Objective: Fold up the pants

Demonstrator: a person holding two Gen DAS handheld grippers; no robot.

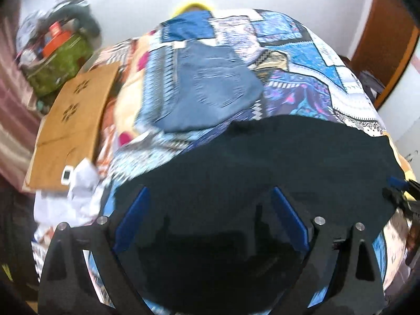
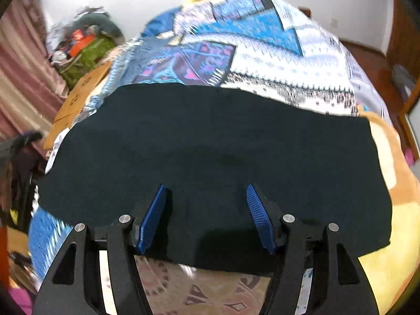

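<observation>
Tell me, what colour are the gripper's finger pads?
Blue, ribbed pads, clearest in the right wrist view.

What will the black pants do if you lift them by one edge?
The black pants would probably droop and sag, since they lie flat and limp on the patterned bedspread. They likely won't slide off or roll; soft cloth tends to cling to bedding.

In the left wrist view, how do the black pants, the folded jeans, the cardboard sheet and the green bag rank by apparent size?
1. black pants, though they lie nearest the camera, which enlarges them.
2. folded jeans and cardboard sheet: these look about alike, so I do not rank them.
3. green bag, farthest away and partly hidden.
</observation>
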